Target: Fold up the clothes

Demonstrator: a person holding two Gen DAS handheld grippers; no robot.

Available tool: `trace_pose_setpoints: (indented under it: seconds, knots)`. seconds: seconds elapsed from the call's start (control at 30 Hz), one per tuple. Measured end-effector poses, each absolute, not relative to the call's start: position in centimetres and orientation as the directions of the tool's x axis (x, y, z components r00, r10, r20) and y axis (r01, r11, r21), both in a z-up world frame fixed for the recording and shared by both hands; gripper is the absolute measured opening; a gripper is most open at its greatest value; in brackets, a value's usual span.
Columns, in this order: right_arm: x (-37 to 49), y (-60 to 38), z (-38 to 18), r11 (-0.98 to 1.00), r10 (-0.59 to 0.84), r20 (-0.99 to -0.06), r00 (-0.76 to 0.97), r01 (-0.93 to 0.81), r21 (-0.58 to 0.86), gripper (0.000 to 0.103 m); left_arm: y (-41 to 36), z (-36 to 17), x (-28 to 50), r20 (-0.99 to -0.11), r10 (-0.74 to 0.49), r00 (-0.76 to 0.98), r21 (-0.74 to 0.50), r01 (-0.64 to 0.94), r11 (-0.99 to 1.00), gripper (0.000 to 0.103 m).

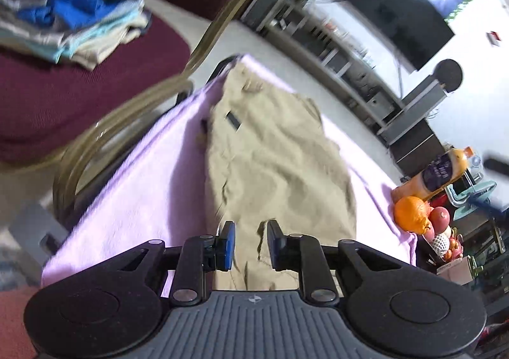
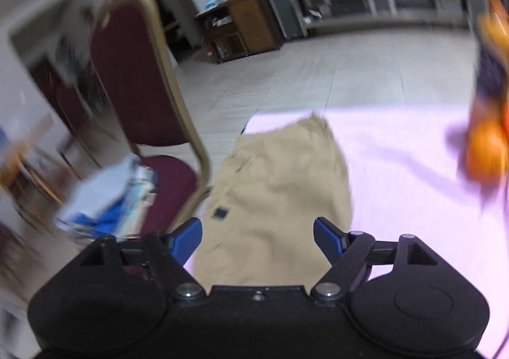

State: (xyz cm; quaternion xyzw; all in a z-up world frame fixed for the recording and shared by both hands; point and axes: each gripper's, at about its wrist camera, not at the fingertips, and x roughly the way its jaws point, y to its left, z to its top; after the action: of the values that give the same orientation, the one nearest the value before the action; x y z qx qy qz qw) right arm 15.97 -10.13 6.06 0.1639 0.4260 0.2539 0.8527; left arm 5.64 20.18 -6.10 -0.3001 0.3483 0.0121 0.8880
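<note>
Khaki trousers point(image 1: 273, 149) lie on the table point(image 1: 133, 200), which is covered with a lilac cloth, and they run lengthwise away from both wrist cameras. Taking the trousers as the landmark: a maroon chair point(image 1: 79, 98) stands just beside the table on their left, carrying a stack of folded clothes point(image 1: 73, 6), and on their right, at the table's edge, sit an orange point(image 1: 412, 214) and a juice bottle point(image 1: 439, 171).

Left claw point(image 1: 251, 244) hangs low over the near end of the trousers. Its blue pads stand only a narrow gap apart, with a raised ridge of khaki cloth showing in that gap; the blur makes it hard to tell whether the pads actually pinch that ridge, but the claw reads as all but closed. Right claw point(image 2: 257, 236) is above the same garment with its jaws spread wide and nothing between them; the cloth lies flat beneath it, untouched.

By the look of it, the trousers are already doubled to a single leg width, so the lengthwise fold seems done and a crosswise fold is the step in hand. The next move probably calls for the right claw to come down on the near edge beside the left claw, close on both layers of cloth, and then for both to carry that end towards the far end, keeping the edges aligned.
</note>
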Motion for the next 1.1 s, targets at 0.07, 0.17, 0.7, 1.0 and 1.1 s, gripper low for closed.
trace_pose_setpoints:
  seconds: [0.07, 0.17, 0.7, 1.0, 1.1]
  knots:
    - [14.3, -11.4, 3.0, 0.765, 0.632, -0.625, 0.457, -0.242, 0.597, 0.067, 19.2, -6.6, 5.6, -0.63, -0.208, 0.748, -0.516, -0.204, 0.832, 0.008]
    - [12.6, -10.8, -2.8, 0.734, 0.668, -0.642, 0.377, -0.192, 0.651, 0.034, 17.3, -7.5, 5.5, -0.677, -0.229, 0.7, -0.47, -0.171, 0.866, 0.006]
    - [8.2, -12.5, -11.1, 0.769, 0.613, -0.667, 0.423, -0.128, 0.626, 0.054, 16.8, -9.2, 2.8, -0.707, -0.291, 0.644, -0.535, -0.219, 0.816, 0.037]
    - [6.8, -14.4, -12.9, 0.757, 0.61, -0.663, 0.434, -0.071, 0.649, 0.055, 14.3, -9.0, 3.9, -0.691, -0.322, 0.647, -0.517, -0.131, 0.846, 0.008]
    - [6.3, -15.5, -12.4, 0.73, 0.621, -0.624, 0.475, -0.059, 0.681, 0.058, 15.2, -7.4, 2.7, -0.519, -0.491, 0.7, -0.716, -0.041, 0.697, 0.007]
